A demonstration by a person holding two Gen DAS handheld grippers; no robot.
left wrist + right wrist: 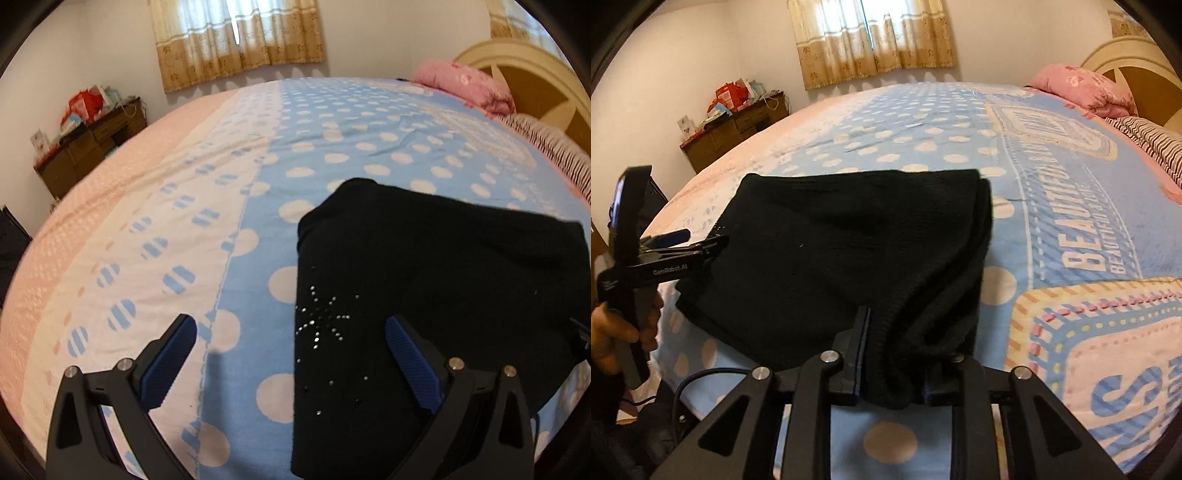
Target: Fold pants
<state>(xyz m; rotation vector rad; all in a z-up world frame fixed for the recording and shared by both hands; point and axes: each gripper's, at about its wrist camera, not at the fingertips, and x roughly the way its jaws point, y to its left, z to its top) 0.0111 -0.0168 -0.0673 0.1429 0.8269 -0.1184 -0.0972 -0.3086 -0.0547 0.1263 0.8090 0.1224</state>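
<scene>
The black pants point(849, 251) lie folded into a compact rectangle on the bed; in the left wrist view point(424, 288) they show a rhinestone star pattern near their left edge. My left gripper point(291, 332) is open, its blue-padded fingers spread above the pants' left edge and the blanket; it also shows in the right wrist view point(701, 243) at the pants' left side. My right gripper point(897, 354) is shut on the near right corner of the pants, with bunched black cloth between the fingers.
The bed carries a blue blanket point(1052, 192) with white dots and lettering. A pink pillow point(1082, 88) and a striped pillow point(1152, 144) lie by the headboard at the right. A wooden dresser point(735, 129) with clutter stands by the far wall, under a curtained window point(875, 37).
</scene>
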